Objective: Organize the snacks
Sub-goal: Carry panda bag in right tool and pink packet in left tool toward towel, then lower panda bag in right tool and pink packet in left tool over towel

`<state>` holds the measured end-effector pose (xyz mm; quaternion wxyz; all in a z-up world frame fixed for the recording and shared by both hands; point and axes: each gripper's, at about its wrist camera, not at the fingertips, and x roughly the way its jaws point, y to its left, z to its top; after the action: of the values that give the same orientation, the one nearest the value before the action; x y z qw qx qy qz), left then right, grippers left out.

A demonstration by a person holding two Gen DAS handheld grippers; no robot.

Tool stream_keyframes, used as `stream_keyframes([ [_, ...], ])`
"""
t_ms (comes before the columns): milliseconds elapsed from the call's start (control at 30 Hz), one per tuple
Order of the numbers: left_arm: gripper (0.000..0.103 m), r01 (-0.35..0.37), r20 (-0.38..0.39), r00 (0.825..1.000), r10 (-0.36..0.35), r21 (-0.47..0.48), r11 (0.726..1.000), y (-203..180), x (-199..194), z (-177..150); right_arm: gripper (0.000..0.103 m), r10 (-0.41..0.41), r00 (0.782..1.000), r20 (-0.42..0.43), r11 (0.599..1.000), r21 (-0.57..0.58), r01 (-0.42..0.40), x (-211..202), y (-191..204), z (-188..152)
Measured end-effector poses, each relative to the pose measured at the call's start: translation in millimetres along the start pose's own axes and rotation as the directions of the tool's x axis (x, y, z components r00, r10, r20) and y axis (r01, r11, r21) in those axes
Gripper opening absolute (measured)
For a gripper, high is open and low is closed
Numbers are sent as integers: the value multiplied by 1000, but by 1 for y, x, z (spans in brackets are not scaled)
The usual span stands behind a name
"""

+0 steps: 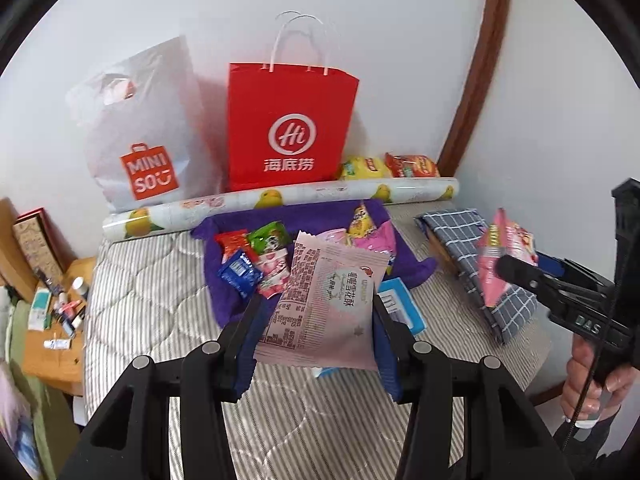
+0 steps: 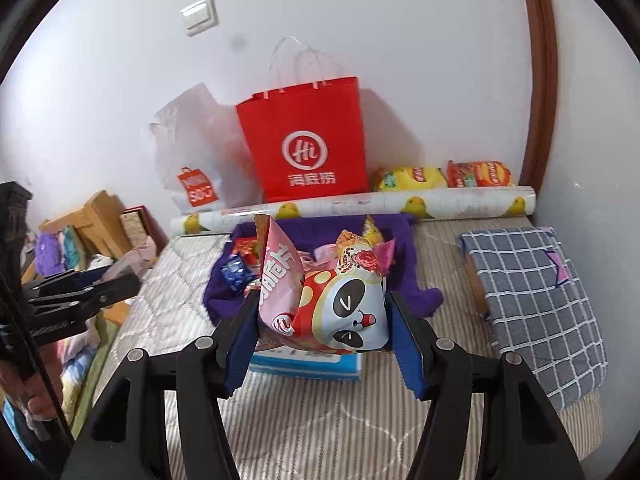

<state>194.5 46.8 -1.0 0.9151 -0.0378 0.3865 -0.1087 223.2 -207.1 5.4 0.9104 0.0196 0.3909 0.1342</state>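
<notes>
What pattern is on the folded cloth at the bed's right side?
The folded cloth is blue-grey with a white grid check, clearest in the right wrist view.

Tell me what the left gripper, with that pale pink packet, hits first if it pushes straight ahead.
Probably the snack pile on the purple cloth; the red paper bag stands farther back, though depth is unclear.

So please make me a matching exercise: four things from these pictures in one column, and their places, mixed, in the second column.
Things:
1. pale pink flat snack packet
2. panda-face snack bag
3. red paper carrier bag
4. blue-grey checked cloth

Places:
A. standing against the white wall
B. between the fingers of the right gripper
C. lying on the right side of the striped mattress
D. between the fingers of the left gripper

Pairs: 1-D, 2-B, 3-A, 4-C
</notes>
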Motion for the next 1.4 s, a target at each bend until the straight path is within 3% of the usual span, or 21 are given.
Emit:
stream_keyframes([
  [233, 47, 3, 38, 999, -2, -18, 1000, 7, -3, 8, 60, -6, 1000, 22, 1000, -6, 6, 6, 3, 6],
  [1400, 47, -45, 61, 997, 48, -51, 998, 19, 11, 35, 61, 45, 996, 71, 999, -16, -44, 27, -3, 40],
])
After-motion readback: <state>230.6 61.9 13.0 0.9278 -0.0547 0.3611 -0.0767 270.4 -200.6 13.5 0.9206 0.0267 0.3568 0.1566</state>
